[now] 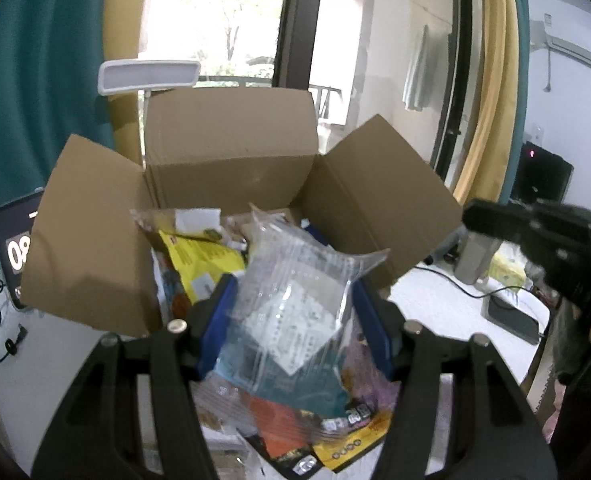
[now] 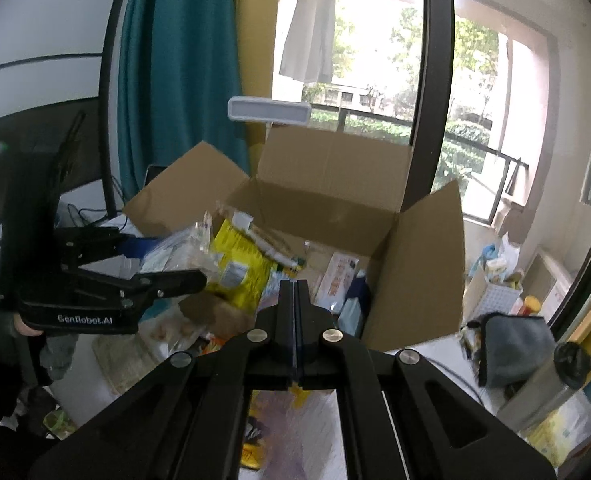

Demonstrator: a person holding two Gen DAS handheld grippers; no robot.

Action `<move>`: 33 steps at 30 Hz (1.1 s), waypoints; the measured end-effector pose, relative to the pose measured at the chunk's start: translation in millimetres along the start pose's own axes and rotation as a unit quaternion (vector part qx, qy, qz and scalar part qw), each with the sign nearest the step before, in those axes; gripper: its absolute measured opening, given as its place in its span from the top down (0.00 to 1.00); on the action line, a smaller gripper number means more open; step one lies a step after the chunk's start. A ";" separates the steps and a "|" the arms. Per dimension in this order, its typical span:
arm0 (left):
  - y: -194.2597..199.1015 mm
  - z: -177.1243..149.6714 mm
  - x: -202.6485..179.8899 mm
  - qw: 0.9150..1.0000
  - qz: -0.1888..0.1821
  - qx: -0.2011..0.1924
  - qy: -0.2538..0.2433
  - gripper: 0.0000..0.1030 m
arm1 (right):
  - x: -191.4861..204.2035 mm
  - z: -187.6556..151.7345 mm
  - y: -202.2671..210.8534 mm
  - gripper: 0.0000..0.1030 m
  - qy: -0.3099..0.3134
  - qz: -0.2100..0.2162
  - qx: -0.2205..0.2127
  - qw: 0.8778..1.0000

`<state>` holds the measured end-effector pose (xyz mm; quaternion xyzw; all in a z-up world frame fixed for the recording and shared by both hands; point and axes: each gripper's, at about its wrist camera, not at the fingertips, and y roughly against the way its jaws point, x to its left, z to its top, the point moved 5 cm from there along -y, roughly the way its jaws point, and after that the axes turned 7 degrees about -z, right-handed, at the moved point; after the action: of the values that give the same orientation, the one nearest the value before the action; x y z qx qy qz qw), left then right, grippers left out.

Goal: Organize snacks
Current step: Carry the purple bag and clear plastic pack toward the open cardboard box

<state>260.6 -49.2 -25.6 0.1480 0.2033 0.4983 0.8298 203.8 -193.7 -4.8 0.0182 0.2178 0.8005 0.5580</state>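
An open cardboard box stands on a white table and holds several snack packets, among them a yellow bag. My left gripper is shut on a clear plastic snack packet with a white label and holds it over the box's near side. My right gripper is shut with nothing between its fingers, just in front of the box; it also shows at the right of the left wrist view. More loose packets lie under the left gripper.
A white lamp head stands behind the box, before a window and teal curtain. A digital clock sits at the left. A grey pouch, a metal bottle and cables lie on the table's right side.
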 end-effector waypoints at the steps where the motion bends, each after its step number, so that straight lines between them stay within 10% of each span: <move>1: -1.6 1.5 1.9 1.000 0.001 0.000 0.001 0.41 | -1.0 4.4 -1.8 1.00 0.002 -0.001 -0.001 1.000; 13: -13.1 -16.8 14.4 1.000 -0.005 0.015 0.014 0.41 | 5.4 -89.6 -43.1 0.96 -0.023 0.027 0.135 0.990; 18: -10.5 -41.3 15.9 0.999 -0.005 0.028 0.026 0.41 | 10.0 -144.5 -63.9 0.15 -0.059 0.045 0.197 0.978; 33: -30.6 -106.1 35.7 0.994 0.003 0.087 0.070 0.41 | 12.7 -209.9 -92.1 0.13 -0.078 0.077 0.274 0.955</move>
<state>247.6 -27.0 -138.8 0.1851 0.3026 0.4905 0.7960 223.4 -225.2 -231.3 0.2493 0.3827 0.7469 0.4832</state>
